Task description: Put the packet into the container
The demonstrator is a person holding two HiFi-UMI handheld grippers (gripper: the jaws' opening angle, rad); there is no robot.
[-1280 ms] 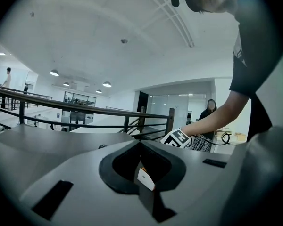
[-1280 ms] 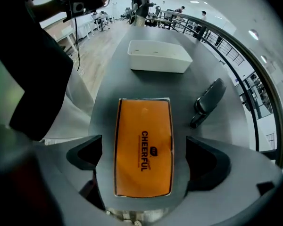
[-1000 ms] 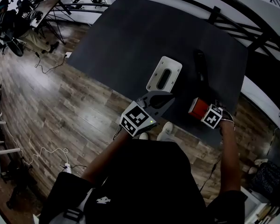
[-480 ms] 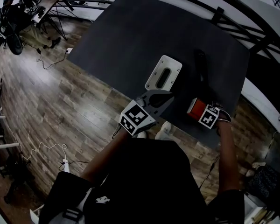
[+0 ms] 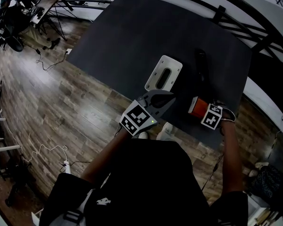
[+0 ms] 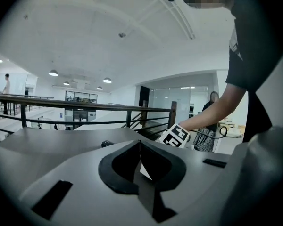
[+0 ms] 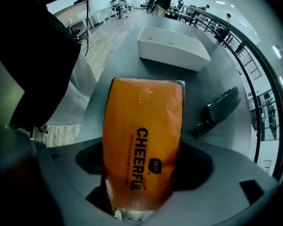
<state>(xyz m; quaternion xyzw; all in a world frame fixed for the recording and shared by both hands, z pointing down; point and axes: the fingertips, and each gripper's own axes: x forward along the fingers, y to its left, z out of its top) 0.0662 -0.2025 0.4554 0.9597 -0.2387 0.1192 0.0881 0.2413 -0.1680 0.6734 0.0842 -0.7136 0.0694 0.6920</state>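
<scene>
— Where is the packet (image 7: pixel 144 126)?
— On the counter (image 5: pixel 132 41), near the white container (image 7: pixel 172 48), not in it. The fingers of the right gripper (image 5: pixel 202 110) have just been closing and now press its sides.
— What could go wrong?
— It could slip or flop when lifted, I think. It is held by one end.
— How does it look?
— Orange, smooth, soft, with black letters. The fingers of the left gripper (image 5: pixel 166 99) are together, holding nothing.
</scene>
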